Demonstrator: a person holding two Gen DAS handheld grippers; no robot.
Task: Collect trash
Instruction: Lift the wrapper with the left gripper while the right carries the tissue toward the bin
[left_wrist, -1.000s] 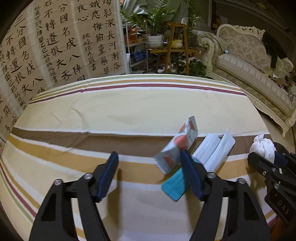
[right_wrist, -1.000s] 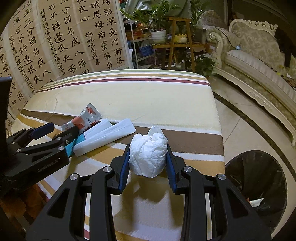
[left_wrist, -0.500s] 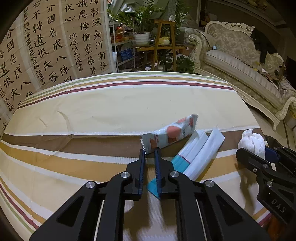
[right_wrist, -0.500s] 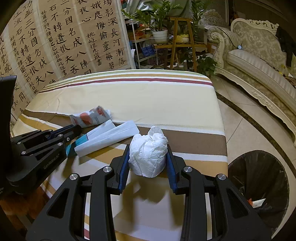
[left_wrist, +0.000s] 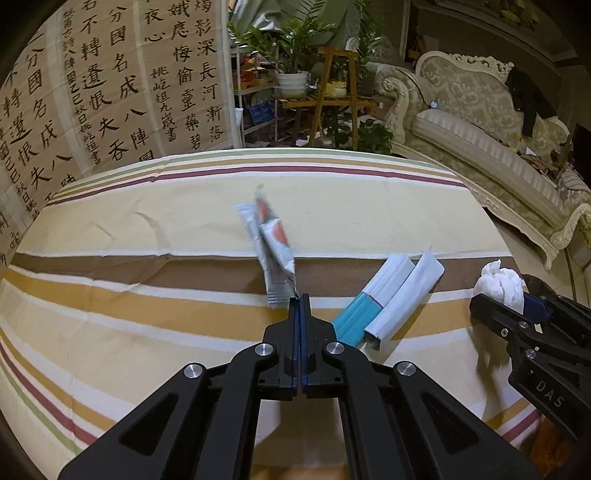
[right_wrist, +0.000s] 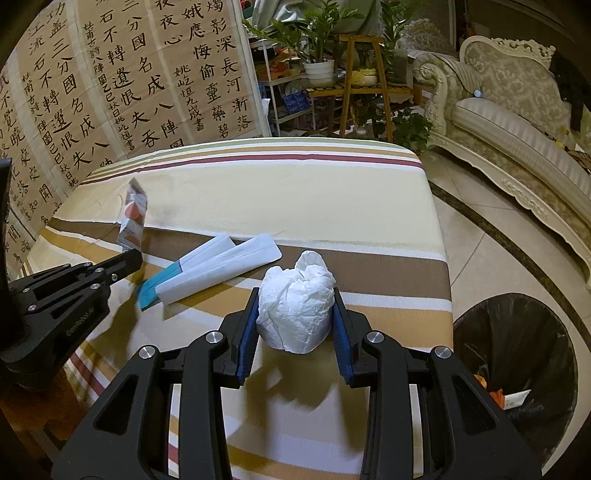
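My left gripper (left_wrist: 298, 300) is shut on the corner of a white and orange snack wrapper (left_wrist: 271, 248), which stands up from the fingertips, lifted off the striped tablecloth; the wrapper also shows in the right wrist view (right_wrist: 133, 217). My right gripper (right_wrist: 295, 314) is shut on a crumpled white tissue ball (right_wrist: 295, 306), held just above the cloth; it shows at the right edge of the left view (left_wrist: 500, 283). A white and teal flat packet (left_wrist: 373, 299) and a white packet (left_wrist: 404, 295) lie side by side on the cloth between the grippers.
The table (right_wrist: 295, 192) carries a striped cloth. A black-lined trash bin (right_wrist: 517, 354) with some scraps stands on the floor right of the table. A calligraphy screen (left_wrist: 110, 85), plant stands and an ornate sofa (left_wrist: 480, 122) lie beyond.
My left gripper shut on the snack wrapper and lifted it up off the cloth, so it now stands upright. The right gripper kept hold of the tissue ball.
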